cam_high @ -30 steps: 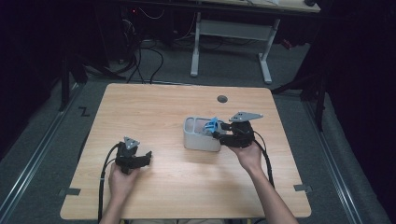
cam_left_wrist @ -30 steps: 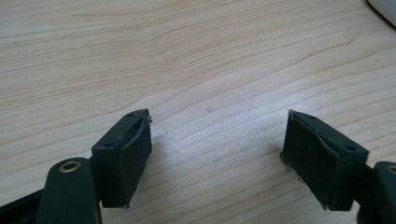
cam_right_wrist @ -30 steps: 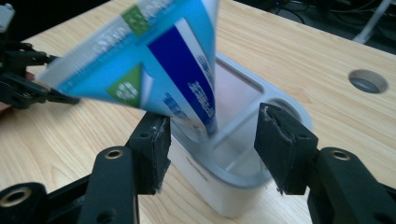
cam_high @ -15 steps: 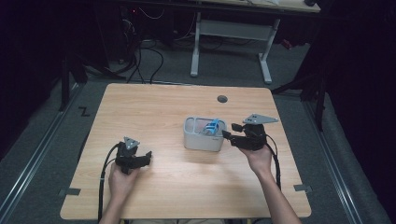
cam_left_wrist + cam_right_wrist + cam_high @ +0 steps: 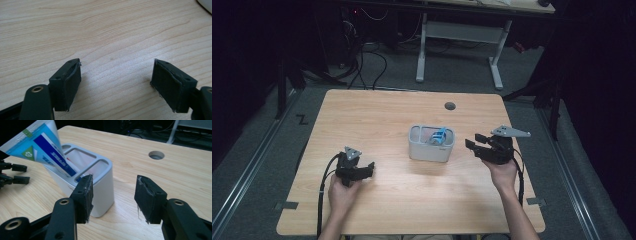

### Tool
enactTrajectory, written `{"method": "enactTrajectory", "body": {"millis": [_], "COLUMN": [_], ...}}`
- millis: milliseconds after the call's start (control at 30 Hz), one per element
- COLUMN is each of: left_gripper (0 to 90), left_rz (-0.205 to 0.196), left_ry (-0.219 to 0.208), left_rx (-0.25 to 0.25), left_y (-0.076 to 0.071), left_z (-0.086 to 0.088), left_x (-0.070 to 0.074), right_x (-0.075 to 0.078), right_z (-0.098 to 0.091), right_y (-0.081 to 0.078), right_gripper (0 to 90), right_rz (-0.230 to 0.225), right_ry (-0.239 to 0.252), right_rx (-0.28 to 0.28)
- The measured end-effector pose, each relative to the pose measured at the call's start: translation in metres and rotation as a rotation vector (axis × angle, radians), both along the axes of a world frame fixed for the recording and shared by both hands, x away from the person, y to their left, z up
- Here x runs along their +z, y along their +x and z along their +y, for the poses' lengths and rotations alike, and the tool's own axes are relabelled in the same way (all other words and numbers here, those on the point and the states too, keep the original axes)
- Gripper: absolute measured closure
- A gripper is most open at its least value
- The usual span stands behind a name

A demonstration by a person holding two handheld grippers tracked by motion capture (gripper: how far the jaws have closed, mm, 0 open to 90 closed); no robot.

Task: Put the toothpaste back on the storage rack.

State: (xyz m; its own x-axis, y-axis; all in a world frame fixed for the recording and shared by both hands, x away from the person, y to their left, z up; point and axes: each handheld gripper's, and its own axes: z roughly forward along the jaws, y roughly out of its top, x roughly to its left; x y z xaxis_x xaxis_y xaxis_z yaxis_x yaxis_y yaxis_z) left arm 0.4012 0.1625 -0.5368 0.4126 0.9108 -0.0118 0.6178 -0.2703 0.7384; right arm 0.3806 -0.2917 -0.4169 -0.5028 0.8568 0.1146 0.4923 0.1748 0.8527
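the blue-and-white tube (image 5: 41, 147) leans in the grey plastic holder (image 5: 431, 149), just left of the right gripper (image 5: 476, 141), whose jaws are spread empty; the left gripper (image 5: 370, 169), also spread empty, is farther.

High view above the table (image 5: 377, 120); tool views close, low over its wood

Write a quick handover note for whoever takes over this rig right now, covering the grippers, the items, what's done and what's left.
Right gripper: open, empty, just right of the white holder.
Left gripper: open, empty, low over the table at front left.
Blue-and-white tube: standing tilted in the holder, leaning out over its rim.
Done: tube appears placed and let go.
Left: probably nothing more than checking that the tube stays put.
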Motion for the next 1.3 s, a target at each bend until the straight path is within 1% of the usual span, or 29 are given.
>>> {"method": "enactTrajectory", "body": {"millis": [67,100,200,267,300,333,367,433,500,567,600,733,767,800,833,933,967,1100,1200,1267,1300], "left_gripper": [24.1,24.1,24.1,24.1,24.1,24.1,24.1,24.1,24.1,24.1,24.1,24.1,24.1,24.1,24.1,24.1,24.1,24.1,24.1,24.1,24.1], "left_rz": [0.0,0.0,0.0,0.0,0.0,0.0,0.0,0.0,0.0,0.0,0.0,0.0,0.0,0.0,0.0,0.0,0.0,0.0,0.0,0.0,0.0], "left_ry": [0.0,0.0,0.0,0.0,0.0,0.0,0.0,0.0,0.0,0.0,0.001,0.001,0.001,0.001,0.0,0.001,0.001,0.001,0.001,0.001,0.001], "left_rx": [0.0,0.0,0.001,0.0,0.0,0.001,0.001,0.001,0.001,0.001,0.001,0.001,0.001,0.001,0.001,0.001,0.001,0.001,0.001,0.001,0.002], "left_y": [0.0,0.0,0.0,0.0,0.0,0.0,0.0,0.0,0.0,0.0,0.0,0.0,0.0,0.0,0.0,0.0,0.0,0.0,0.0,0.0,0.0], "left_z": [0.0,0.0,0.0,0.0,0.0,0.0,0.0,0.0,0.0,0.0,0.0,0.0,0.0,0.0,0.0,0.0,0.0,0.0,0.0,0.0,0.0], "left_x": [0.0,0.0,0.0,0.0,0.0,0.0,0.0,0.0,0.0,0.0,0.0,0.0,0.0,0.0,0.0,0.0,0.0,0.0,0.0,0.0,0.0], "right_x": [-0.001,-0.001,-0.004,-0.005,-0.006,-0.006,-0.008,-0.009,-0.012,-0.013,-0.015,-0.02,-0.025,-0.025,-0.028,-0.035,-0.039,-0.043,-0.048,-0.049,-0.051], "right_z": [-0.006,-0.006,-0.015,-0.017,-0.019,-0.022,-0.026,-0.027,-0.034,-0.036,-0.04,-0.045,-0.048,-0.048,-0.05,-0.053,-0.055,-0.058,-0.061,-0.062,-0.063], "right_y": [-0.002,-0.002,-0.006,-0.007,-0.009,-0.011,-0.012,-0.013,-0.016,-0.017,-0.019,-0.021,-0.022,-0.022,-0.022,-0.023,-0.024,-0.025,-0.026,-0.025,-0.025], "right_gripper": [49.7,49.7,52.2,52.9,53.4,53.6,53.7,53.6,53.6,53.6,53.6,53.6,53.5,53.5,53.6,53.6,53.7,53.9,53.8,53.7,53.7], "right_rz": [-0.005,-0.005,0.002,0.003,-0.001,-0.002,0.001,0.002,0.011,0.013,0.011,0.015,0.024,0.024,0.031,0.042,0.052,0.062,0.07,0.074,0.084], "right_ry": [0.008,0.008,0.028,0.028,0.036,0.047,0.049,0.05,0.066,0.064,0.072,0.084,0.09,0.09,0.095,0.1,0.101,0.102,0.087,0.086,0.086], "right_rx": [-0.014,-0.014,-0.042,-0.052,-0.062,-0.066,-0.081,-0.086,-0.102,-0.107,-0.118,-0.132,-0.142,-0.142,-0.147,-0.155,-0.159,-0.169,-0.194,-0.205,-0.214]}}
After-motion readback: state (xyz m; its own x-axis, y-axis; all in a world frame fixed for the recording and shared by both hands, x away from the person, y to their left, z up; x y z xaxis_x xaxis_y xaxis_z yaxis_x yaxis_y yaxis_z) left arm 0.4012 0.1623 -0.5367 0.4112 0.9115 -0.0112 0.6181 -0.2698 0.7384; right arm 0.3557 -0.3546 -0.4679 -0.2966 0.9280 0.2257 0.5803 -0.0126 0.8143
